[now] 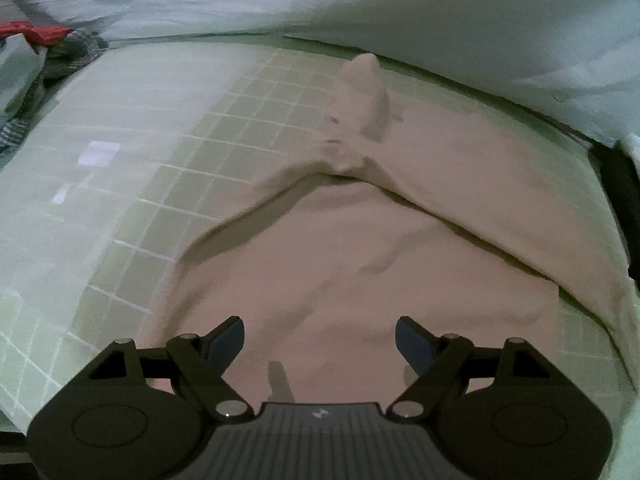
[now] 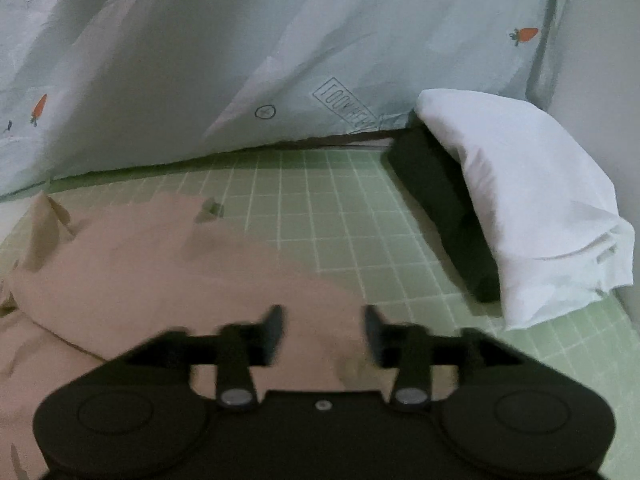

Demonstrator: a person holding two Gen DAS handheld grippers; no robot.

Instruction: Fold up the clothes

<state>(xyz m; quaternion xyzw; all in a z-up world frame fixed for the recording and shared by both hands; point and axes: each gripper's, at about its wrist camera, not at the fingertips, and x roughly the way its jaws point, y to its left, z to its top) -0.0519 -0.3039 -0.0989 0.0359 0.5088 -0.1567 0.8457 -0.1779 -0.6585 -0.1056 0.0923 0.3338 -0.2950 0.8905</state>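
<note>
Pink garment (image 1: 360,240) lies rumpled, partly folded, on green grid mat (image 1: 224,148), ahead of both jaws. Left gripper (image 1: 320,340), right gripper (image 2: 324,328): jaws apart, empty. Judgement: grab edges squarely, keep cloth taut.

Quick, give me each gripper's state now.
Left gripper: open, empty, over the pink garment.
Right gripper: open, empty, over the same garment.

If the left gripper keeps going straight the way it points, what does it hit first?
Most likely the pink garment: the open left gripper hangs just over it, and its raised fold lies dead ahead. Depth is hard to judge through the fisheye.
</note>
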